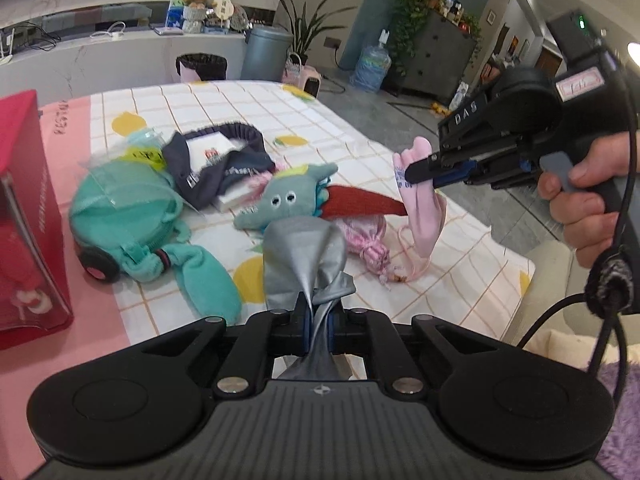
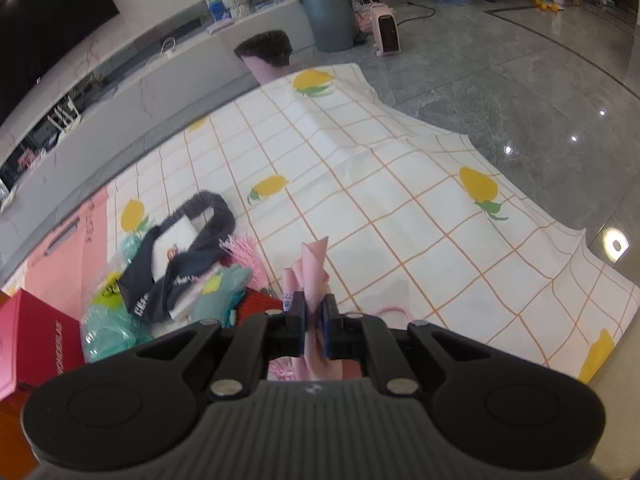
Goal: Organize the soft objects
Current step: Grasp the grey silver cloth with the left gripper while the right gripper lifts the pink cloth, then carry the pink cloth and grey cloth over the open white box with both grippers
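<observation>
One grey cloth (image 1: 304, 256), one pink glove (image 1: 420, 208), both pinched.

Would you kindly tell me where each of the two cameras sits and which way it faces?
Left wrist: sits on the left gripper, looking along its fingers, shut on a grey cloth, across the checked sheet; the right gripper and a hand show.
Right wrist: sits on the right gripper, looking down over the sheet toward the floor; its fingers pinch a pink cloth.
Shared: sheet, pink cloth, dark headband, red box, grey bin.
</observation>
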